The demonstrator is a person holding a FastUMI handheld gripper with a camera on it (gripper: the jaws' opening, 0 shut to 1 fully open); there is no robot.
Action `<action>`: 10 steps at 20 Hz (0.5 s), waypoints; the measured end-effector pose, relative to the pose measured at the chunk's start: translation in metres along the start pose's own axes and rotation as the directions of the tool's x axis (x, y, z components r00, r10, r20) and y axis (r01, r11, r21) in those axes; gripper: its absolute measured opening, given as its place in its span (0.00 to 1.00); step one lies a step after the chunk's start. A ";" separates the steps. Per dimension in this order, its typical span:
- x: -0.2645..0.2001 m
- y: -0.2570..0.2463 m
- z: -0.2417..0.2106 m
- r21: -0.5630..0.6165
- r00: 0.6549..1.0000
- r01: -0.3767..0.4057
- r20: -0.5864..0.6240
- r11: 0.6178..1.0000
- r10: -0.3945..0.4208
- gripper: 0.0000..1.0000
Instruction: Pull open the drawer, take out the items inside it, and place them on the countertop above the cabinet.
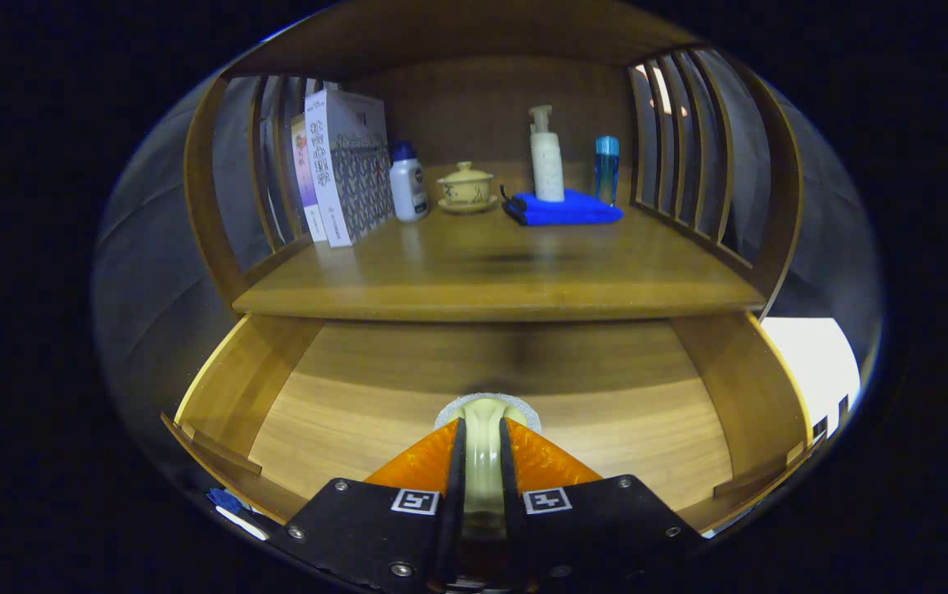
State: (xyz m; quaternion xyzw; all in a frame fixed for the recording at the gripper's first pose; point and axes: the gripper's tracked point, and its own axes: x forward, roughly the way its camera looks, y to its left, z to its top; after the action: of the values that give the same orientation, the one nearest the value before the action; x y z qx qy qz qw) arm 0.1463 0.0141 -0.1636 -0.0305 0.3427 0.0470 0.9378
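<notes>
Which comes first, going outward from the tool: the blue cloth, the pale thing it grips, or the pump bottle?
The tool is shut on the pale thing, over the open drawer.
1. Pale thing, between the fingers.
2. Blue cloth, beyond them on the countertop, slightly right.
3. Pump bottle, standing at the back of the cloth.

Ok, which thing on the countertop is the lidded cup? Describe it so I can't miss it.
Look at the countertop above the open drawer, along its back. The lidded cup sits on a saucer between the small white bottle and the blue cloth. It is the only squat, pale yellow piece there.
</notes>
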 end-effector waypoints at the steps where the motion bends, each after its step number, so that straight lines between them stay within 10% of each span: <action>1: -0.004 0.000 0.004 -0.004 1.000 -0.004 0.011 1.000 0.004 0.23; 10: -0.029 0.004 0.041 -0.021 0.994 -0.038 0.106 0.999 0.040 0.23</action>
State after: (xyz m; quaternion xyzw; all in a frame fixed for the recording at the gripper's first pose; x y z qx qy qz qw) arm 0.1503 0.0197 -0.1140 -0.0301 0.2925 0.0701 0.9532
